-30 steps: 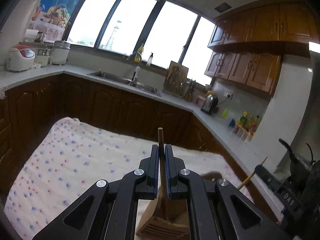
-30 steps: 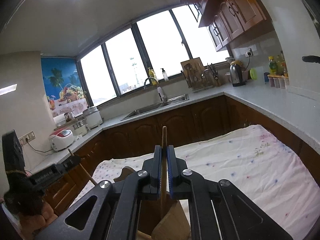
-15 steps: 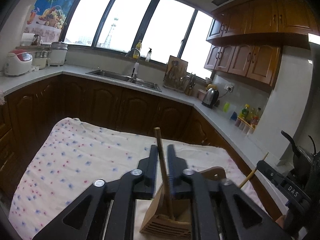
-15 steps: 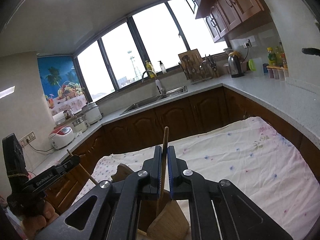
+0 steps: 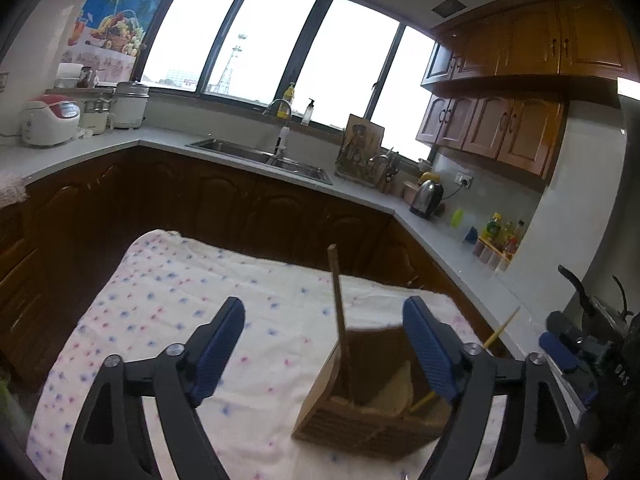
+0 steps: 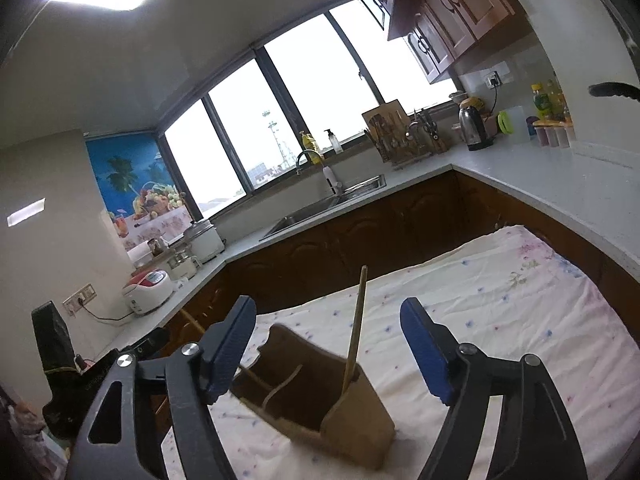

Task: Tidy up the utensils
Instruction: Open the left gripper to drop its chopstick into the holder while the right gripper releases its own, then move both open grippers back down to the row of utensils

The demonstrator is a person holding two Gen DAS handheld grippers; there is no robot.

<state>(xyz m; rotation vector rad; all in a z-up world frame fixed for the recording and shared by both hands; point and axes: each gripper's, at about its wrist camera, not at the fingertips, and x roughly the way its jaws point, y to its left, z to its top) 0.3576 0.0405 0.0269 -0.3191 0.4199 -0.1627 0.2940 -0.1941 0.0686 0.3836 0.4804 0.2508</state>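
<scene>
Wooden utensils (image 5: 338,312) are standing in the wooden holder (image 5: 360,412) — both the left gripper (image 5: 324,344) and right gripper (image 6: 328,344) are opening, gripping nothing.

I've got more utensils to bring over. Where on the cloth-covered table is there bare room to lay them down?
The flowered tablecloth is bare from the wooden utensil holder out to its far edge by the dark cabinets, and on both sides in the right wrist view. It is crowded only around the holder, where both claws' jaws are opening, nothing gripped.

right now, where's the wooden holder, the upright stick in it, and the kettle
wooden holder (image 5: 320,396): left wrist view, front wall
upright stick (image 5: 337,300): left wrist view, mid-shaft
kettle (image 6: 471,126): right wrist view, steel body
</scene>
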